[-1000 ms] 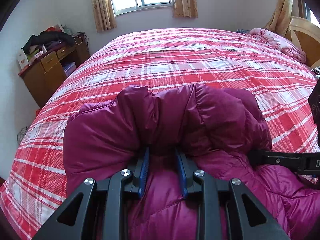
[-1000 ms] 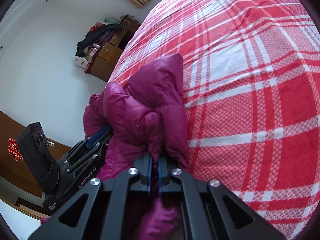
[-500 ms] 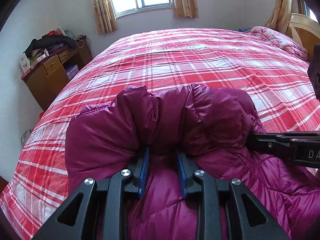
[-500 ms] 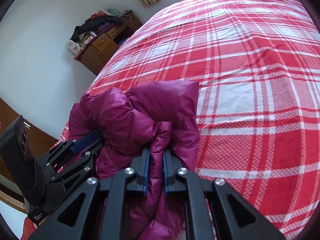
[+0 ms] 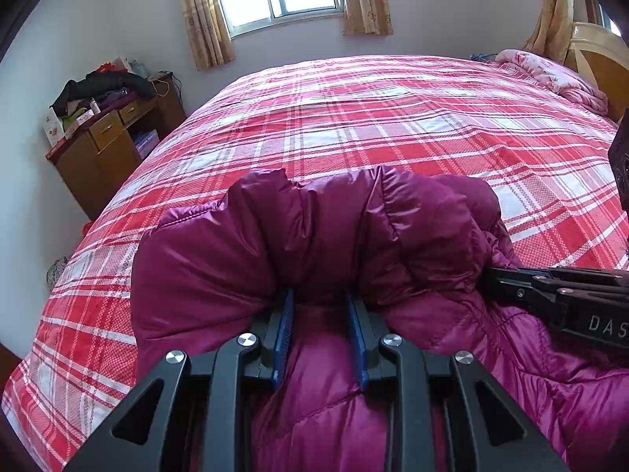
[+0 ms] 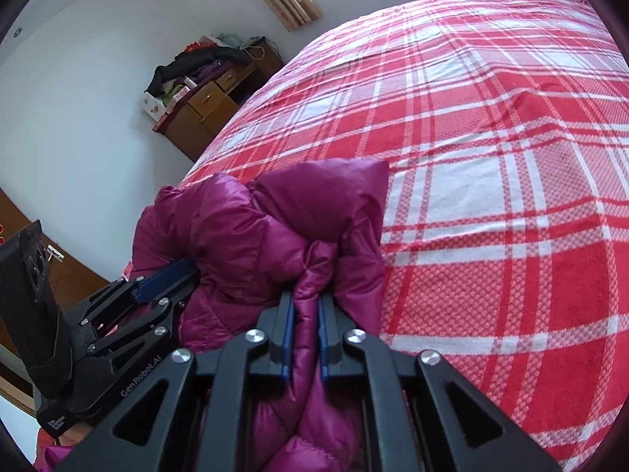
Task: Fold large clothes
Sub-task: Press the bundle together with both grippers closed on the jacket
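Note:
A magenta puffer jacket (image 5: pixel 314 236) lies bunched at the near edge of a red and white plaid bed (image 5: pixel 393 118). My left gripper (image 5: pixel 320 295) is shut on a thick fold of it, with fabric bulging over both blue pads. The right gripper (image 5: pixel 511 283) comes in from the right and bites the jacket's right end. In the right wrist view, my right gripper (image 6: pixel 304 299) is shut on a narrow ridge of the jacket (image 6: pixel 243 236), which is squeezed between its pads. The left gripper (image 6: pixel 169 279) enters the same bundle from the left. The jacket's lower part is hidden under the grippers.
The bedspread (image 6: pixel 491 157) stretches far ahead and to the right. A wooden cabinet (image 5: pixel 106 137) piled with clothes stands against the left wall. A pink blanket (image 5: pixel 550 74) and a wooden headboard (image 5: pixel 597 51) are at the far right.
The right gripper has rolled and shifted a little, so its view now looks more squarely over the bed. A slightly thicker ridge of jacket sits between its pads. The left gripper has stayed put.

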